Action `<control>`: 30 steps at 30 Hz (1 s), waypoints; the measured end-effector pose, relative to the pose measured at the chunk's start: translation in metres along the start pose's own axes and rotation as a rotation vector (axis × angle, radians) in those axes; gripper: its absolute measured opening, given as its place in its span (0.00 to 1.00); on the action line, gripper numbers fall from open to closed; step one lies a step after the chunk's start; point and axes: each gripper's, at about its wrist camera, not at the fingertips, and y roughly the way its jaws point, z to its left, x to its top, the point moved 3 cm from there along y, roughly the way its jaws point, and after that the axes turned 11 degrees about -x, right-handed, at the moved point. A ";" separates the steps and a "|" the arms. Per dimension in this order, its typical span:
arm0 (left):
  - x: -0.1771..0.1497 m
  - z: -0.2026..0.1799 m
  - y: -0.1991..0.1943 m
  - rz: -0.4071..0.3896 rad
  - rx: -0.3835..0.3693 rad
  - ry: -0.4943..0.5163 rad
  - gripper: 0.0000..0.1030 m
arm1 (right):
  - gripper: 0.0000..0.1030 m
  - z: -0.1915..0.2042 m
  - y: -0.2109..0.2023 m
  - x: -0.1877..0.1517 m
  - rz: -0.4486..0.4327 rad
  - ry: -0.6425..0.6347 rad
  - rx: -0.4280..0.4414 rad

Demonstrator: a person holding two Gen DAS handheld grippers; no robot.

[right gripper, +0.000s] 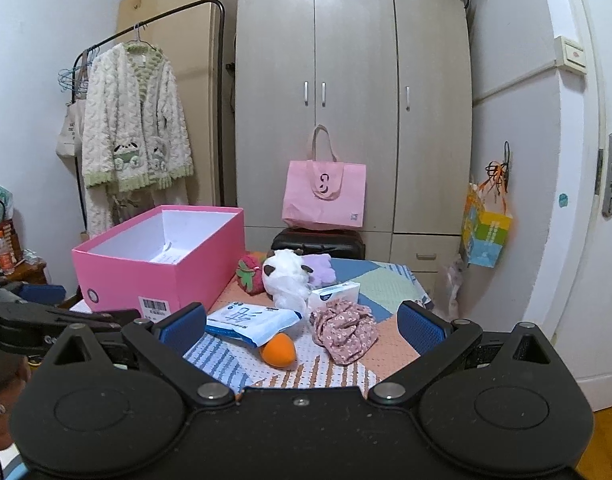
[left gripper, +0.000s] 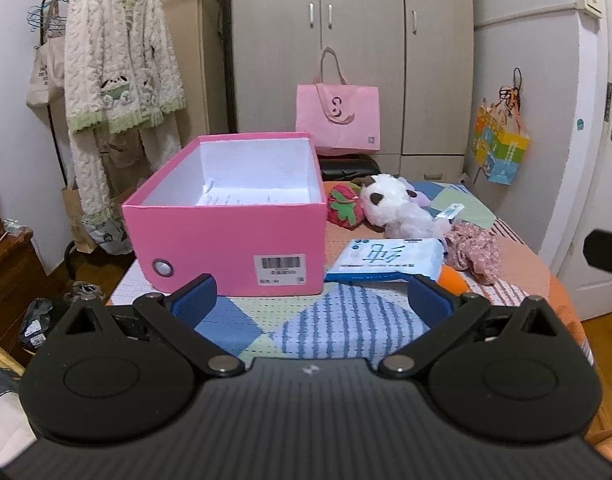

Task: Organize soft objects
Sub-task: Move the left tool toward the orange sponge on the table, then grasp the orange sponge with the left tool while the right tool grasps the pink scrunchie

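Note:
An open pink box (left gripper: 230, 236) (right gripper: 146, 276) stands on the left of the patchwork table (left gripper: 325, 320), with only a paper sheet inside. To its right lie a red strawberry plush (left gripper: 345, 208) (right gripper: 252, 274), a white plush animal (left gripper: 393, 206) (right gripper: 286, 276), a blue-white tissue pack (left gripper: 385, 260) (right gripper: 254, 320), a pink floral cloth (left gripper: 475, 250) (right gripper: 343, 330), an orange soft ball (right gripper: 279, 352) and a small white box (right gripper: 333, 294). My left gripper (left gripper: 311, 294) is open and empty in front of the box. My right gripper (right gripper: 302, 326) is open and empty, before the tissue pack and cloth.
A pink tote bag (left gripper: 337, 120) sits on a black case behind the table, before a grey wardrobe (right gripper: 345, 100). A clothes rack with a fluffy robe (left gripper: 118, 80) stands at left. A colourful bag (right gripper: 485, 232) hangs on the right wall near the door.

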 end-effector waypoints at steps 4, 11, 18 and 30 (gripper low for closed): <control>-0.001 -0.009 0.009 0.002 -0.037 -0.001 1.00 | 1.00 -0.010 0.003 0.004 0.002 0.004 0.024; -0.010 -0.025 0.038 0.021 -0.195 -0.036 0.99 | 1.00 -0.030 0.022 -0.003 -0.067 0.006 0.125; -0.021 -0.054 0.075 0.033 -0.278 -0.007 0.97 | 1.00 -0.044 0.057 -0.006 -0.033 -0.004 0.133; -0.035 -0.072 0.133 0.091 -0.301 -0.025 0.88 | 1.00 -0.063 0.119 -0.023 0.076 0.055 0.232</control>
